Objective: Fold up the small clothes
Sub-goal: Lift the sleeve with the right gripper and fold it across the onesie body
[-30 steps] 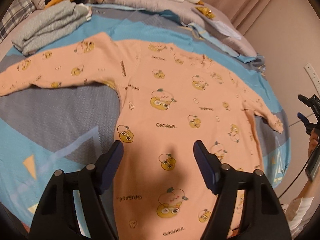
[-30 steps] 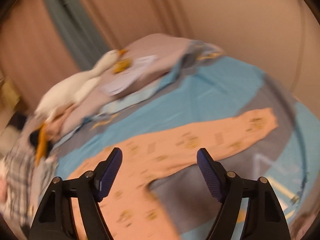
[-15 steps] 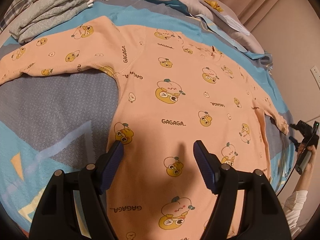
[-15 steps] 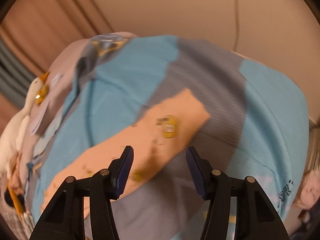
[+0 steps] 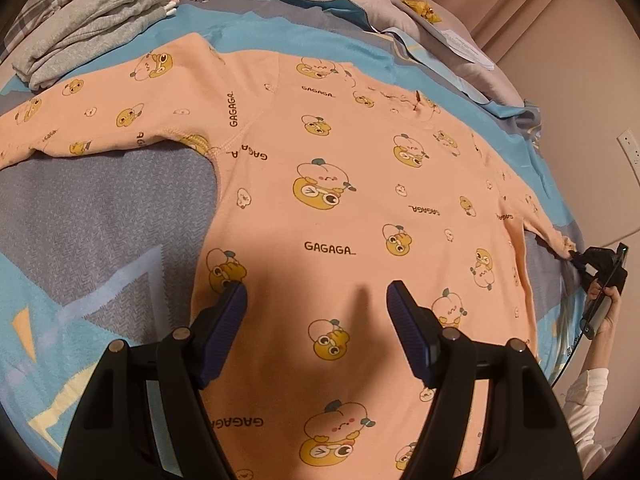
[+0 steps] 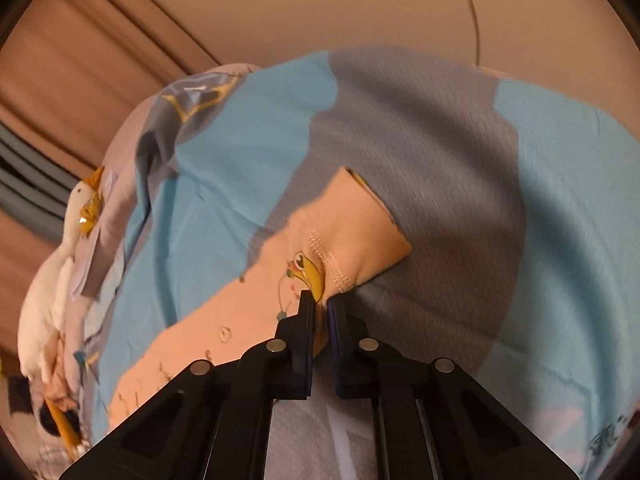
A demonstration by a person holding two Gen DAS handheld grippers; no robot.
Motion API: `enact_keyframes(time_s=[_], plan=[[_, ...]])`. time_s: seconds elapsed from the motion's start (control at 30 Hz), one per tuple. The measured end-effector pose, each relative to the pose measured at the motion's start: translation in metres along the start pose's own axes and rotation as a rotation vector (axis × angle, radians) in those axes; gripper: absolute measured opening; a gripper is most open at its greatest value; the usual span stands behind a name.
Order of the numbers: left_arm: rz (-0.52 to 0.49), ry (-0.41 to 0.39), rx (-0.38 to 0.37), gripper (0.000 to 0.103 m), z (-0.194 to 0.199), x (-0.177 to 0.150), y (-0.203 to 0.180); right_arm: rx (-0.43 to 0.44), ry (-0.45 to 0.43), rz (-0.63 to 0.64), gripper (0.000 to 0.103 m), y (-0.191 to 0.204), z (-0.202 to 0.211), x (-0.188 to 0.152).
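The peach top (image 5: 340,208) lay flat on the bed (image 5: 92,216). The right claw (image 6: 320,304) had just closed onto the sleeve cuff (image 6: 352,240); the left claw (image 5: 316,300) hovered wide over the body. Best to carry that sleeve inward smoothly, keeping the fabric taut.

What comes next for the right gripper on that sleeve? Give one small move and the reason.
Probably lift the cuff a little and carry it inward across the chest. The right gripper has just closed its jaws on the sleeve cuff of the peach shirt, which lies flat on the bedspread. The left gripper hangs open over the body, holding nothing.
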State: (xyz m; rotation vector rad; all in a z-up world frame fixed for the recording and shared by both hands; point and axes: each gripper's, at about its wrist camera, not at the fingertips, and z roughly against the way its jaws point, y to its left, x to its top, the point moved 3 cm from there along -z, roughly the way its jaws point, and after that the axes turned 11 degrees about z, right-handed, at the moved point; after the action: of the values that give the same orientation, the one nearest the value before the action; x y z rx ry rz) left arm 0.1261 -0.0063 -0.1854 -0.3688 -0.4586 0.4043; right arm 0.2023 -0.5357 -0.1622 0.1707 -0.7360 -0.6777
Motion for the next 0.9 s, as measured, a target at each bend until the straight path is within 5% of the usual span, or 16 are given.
enact_keyframes(time_s=[0.47,0.9], plan=[[-0.009,-0.054,0.001,0.072,0.013,0.012,-0.005,-0.088,-0.045,0.114,0.006,0.020,0.001,0.018],[0.014,-0.139,-0.009,0.072,0.045,0.024,0.005,0.017,-0.232,0.377,0.006,0.142,0.091,0.038]])
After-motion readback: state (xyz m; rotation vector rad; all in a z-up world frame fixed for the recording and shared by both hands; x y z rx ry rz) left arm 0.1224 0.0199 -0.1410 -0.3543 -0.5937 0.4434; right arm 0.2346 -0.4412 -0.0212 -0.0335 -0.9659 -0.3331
